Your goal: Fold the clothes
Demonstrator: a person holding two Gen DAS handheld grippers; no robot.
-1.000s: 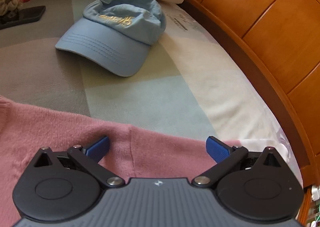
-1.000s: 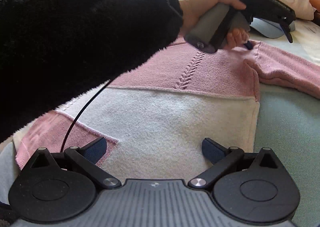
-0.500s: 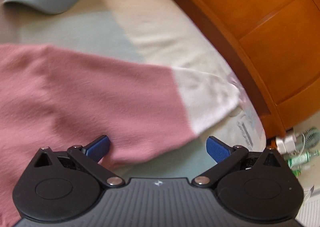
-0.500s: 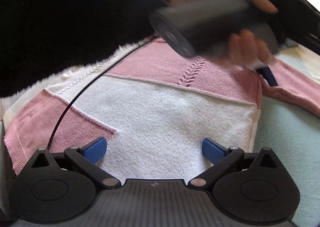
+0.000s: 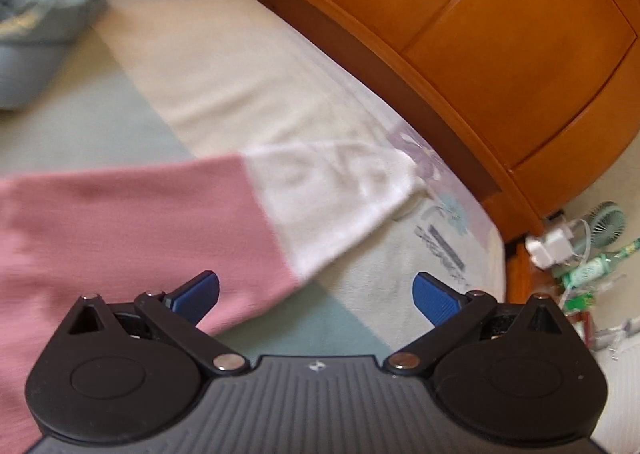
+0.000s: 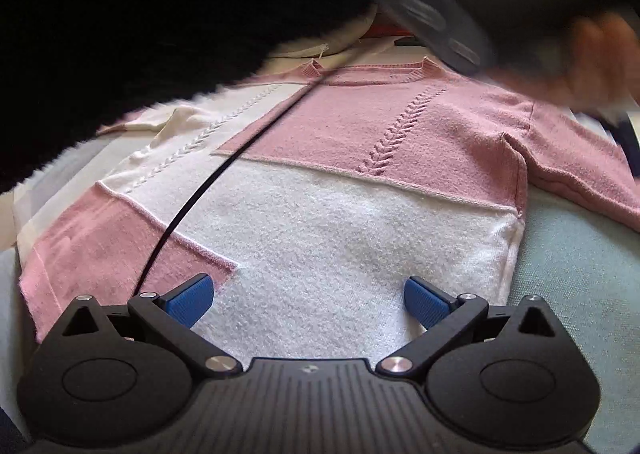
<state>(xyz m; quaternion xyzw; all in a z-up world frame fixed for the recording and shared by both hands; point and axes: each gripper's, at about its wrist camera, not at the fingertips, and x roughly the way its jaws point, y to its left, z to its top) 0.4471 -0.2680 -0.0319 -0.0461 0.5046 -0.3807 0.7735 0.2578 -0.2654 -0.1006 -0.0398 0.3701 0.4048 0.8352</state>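
A pink and white knit sweater [image 6: 328,190] lies flat on the bed, neckline at the far end. My right gripper [image 6: 308,300] is open just above its white lower hem. One sleeve [image 5: 132,214] of it stretches out to the right, pink with a white cuff [image 5: 340,194]. My left gripper [image 5: 316,294] is open above that sleeve, its left finger over the pink part and its right finger over the sheet. In the right wrist view a hand [image 6: 592,58] holding the other gripper's handle passes blurred over the sleeve.
A light blue cap [image 5: 40,26] lies on the bed at the far left. A wooden bed frame [image 5: 500,46] curves along the right edge. Beyond the bed's corner, small bottles and a fan [image 5: 604,222] sit on the floor. A black fuzzy sleeve [image 6: 140,26] and cable [image 6: 208,182] cross above the sweater.
My left gripper has swung right, from the sweater's shoulder near the cap along the sleeve toward the white cuff. My right gripper has closed in a little over the white hem. Both stay open.
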